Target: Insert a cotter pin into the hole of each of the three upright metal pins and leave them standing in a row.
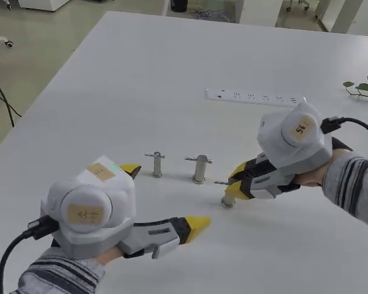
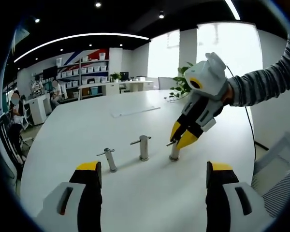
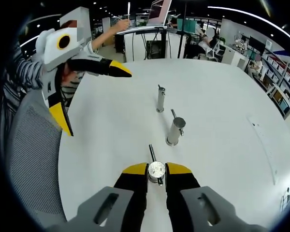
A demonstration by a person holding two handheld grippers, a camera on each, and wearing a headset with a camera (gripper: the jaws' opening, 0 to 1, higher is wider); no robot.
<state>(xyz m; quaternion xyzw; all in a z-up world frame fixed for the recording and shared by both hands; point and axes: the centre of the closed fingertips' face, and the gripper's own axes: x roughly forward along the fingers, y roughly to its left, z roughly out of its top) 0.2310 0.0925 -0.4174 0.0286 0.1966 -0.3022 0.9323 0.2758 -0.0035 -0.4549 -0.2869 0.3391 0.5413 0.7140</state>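
At row's end, right gripper [image 1: 232,187] angled down, fingers clamping pin [image 3: 157,170]; left gripper [image 1: 168,196] level, fingers spread.

Table [image 1: 141,79] open before my left gripper [image 1: 170,196], jaws wide. Mid-table blocked: two free pins [image 1: 199,169], my right gripper [image 1: 229,187] clamped on third pin [image 1: 227,201]. Power strip [image 1: 254,97] beyond.

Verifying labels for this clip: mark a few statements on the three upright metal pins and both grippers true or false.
1. The left gripper holds a cotter pin. False: its jaws stand open, empty.
2. The right gripper has its jaws flanking the head of the third silver metal pin. True.
3. The silver pins lie toppled. False: all three stand in a row.
4. Both the first silver pin and the middle silver pin carry thin wire cotter pins. True.
5. A long white power strip lies on the white table. True.
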